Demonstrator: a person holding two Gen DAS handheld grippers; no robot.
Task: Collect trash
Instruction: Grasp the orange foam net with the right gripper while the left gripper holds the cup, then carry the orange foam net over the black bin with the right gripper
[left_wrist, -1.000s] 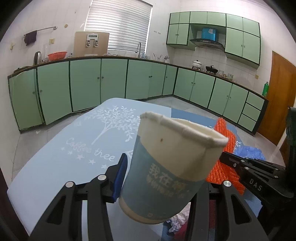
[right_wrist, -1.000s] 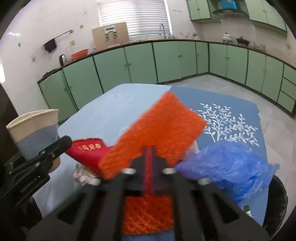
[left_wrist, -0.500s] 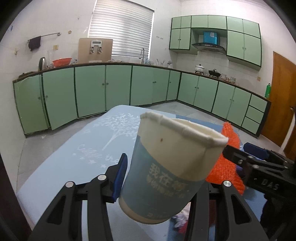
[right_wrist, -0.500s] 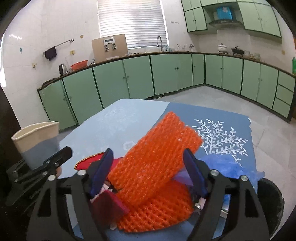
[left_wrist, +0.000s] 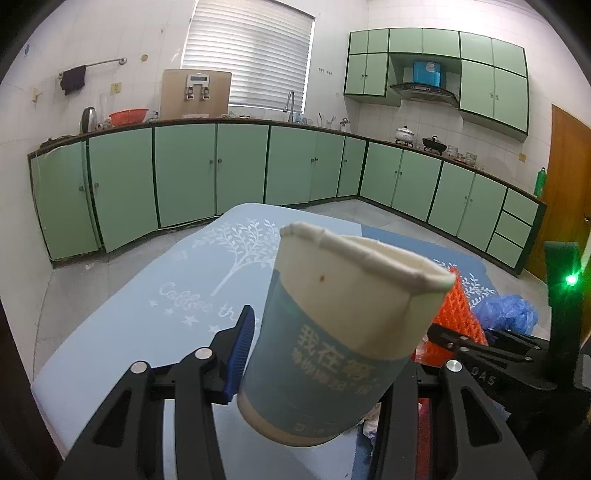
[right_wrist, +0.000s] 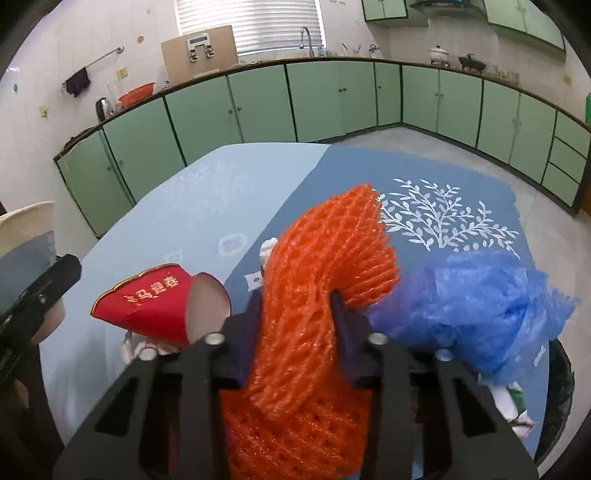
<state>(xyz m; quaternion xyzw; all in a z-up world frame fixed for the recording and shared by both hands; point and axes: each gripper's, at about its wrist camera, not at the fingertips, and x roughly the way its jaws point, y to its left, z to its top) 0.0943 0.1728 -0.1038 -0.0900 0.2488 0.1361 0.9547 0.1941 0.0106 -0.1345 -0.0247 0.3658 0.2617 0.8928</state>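
Note:
My left gripper (left_wrist: 317, 362) is shut on a squashed white and blue paper cup (left_wrist: 343, 332), held above the blue table (left_wrist: 140, 321); the cup also shows at the left edge of the right wrist view (right_wrist: 26, 232). My right gripper (right_wrist: 297, 314) is shut on an orange foam net (right_wrist: 317, 280), which bends over to the right. The net shows in the left wrist view (left_wrist: 456, 314) behind the cup. A red paper cup (right_wrist: 159, 306) lies on its side left of the net. A crumpled blue plastic bag (right_wrist: 469, 302) lies to its right.
A black bin (right_wrist: 557, 398) with trash inside sits at the table's right edge. Crumpled white paper (right_wrist: 133, 347) lies under the red cup. The tablecloth (right_wrist: 443, 192) has tree prints. Green kitchen cabinets (left_wrist: 184, 173) line the walls beyond.
My right gripper opened around the orange net half a second ago and has now closed on it, bending it. The left gripper keeps holding the cup and has risen slightly.

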